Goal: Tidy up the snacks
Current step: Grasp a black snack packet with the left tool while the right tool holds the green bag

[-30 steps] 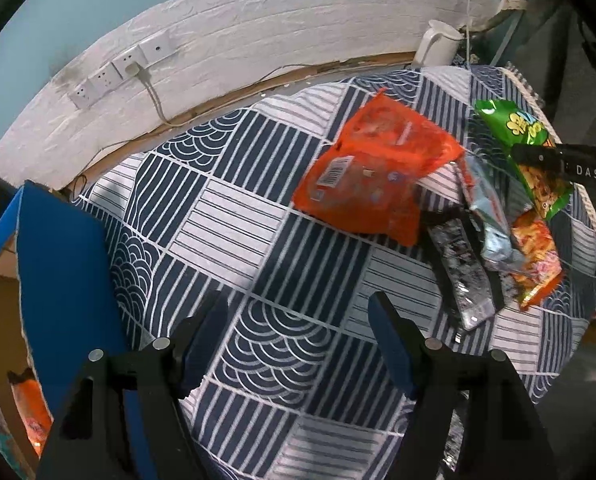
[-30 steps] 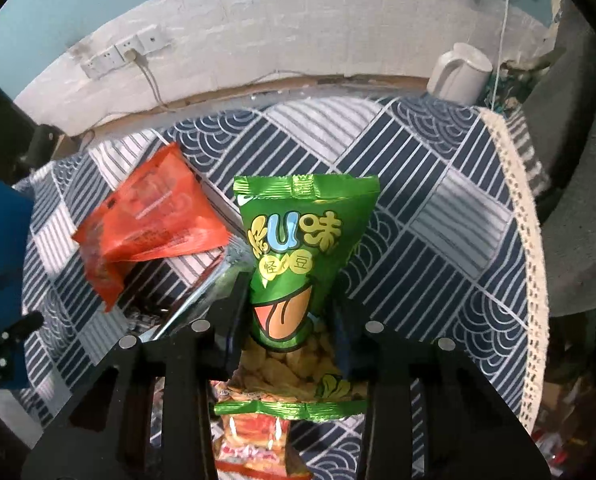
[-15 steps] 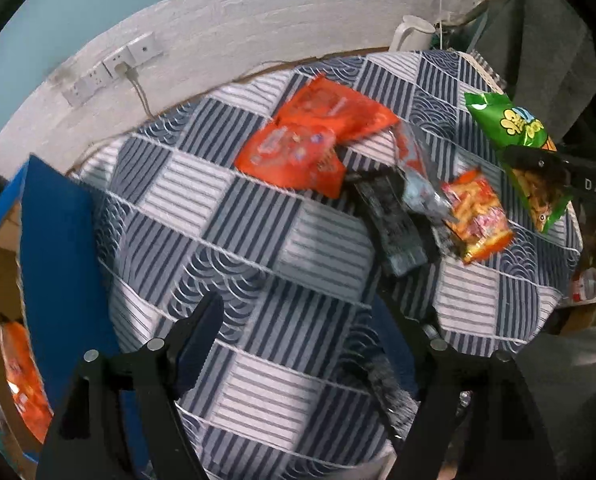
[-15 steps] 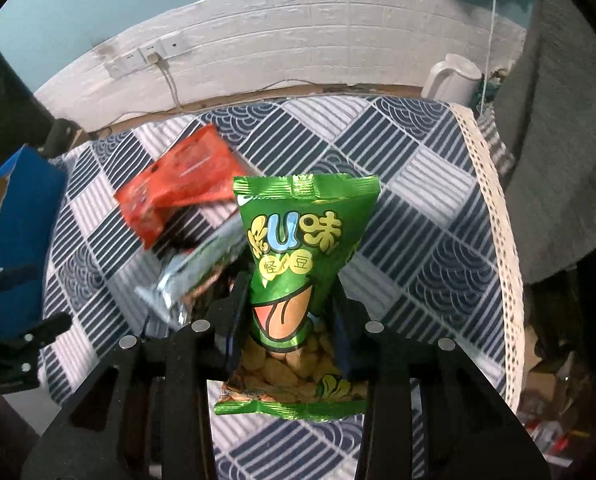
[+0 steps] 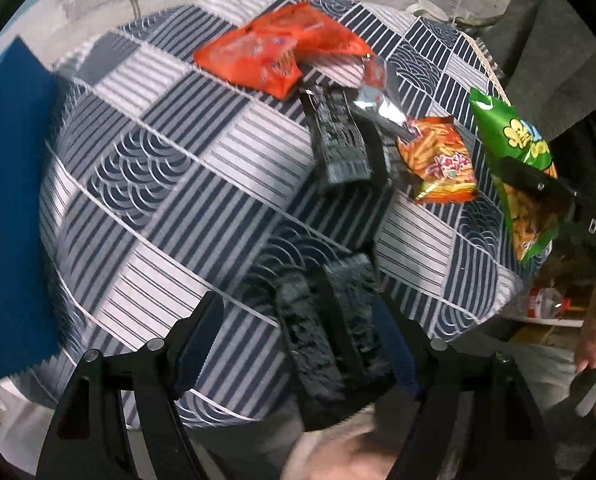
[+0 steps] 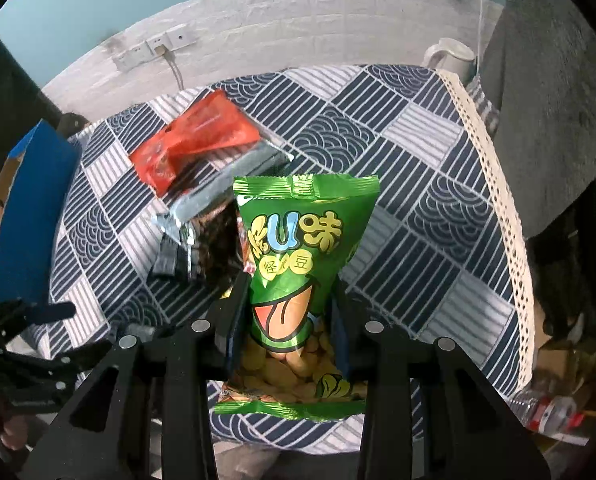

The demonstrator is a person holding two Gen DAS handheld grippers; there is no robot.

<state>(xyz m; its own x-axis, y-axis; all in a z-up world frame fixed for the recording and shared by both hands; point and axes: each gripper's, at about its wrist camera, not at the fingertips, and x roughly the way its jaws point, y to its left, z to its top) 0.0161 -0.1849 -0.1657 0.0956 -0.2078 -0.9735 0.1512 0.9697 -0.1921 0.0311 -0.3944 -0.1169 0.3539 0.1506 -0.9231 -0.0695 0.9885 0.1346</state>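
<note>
From my left gripper, jaws spread wide with nothing between them, I look down on the patterned tablecloth. Orange packets, a dark packet and a chip bag lie on it. At right, my right gripper clamps a green snack bag.

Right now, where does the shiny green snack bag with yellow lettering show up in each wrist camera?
Left wrist view: the shiny green snack bag sits at the right edge, pinched by the right gripper.
Right wrist view: the bag fills the centre, upright between the fingers.
Shared landmark: the crinkly red-orange snack packet on the blue patterned tablecloth.
</note>
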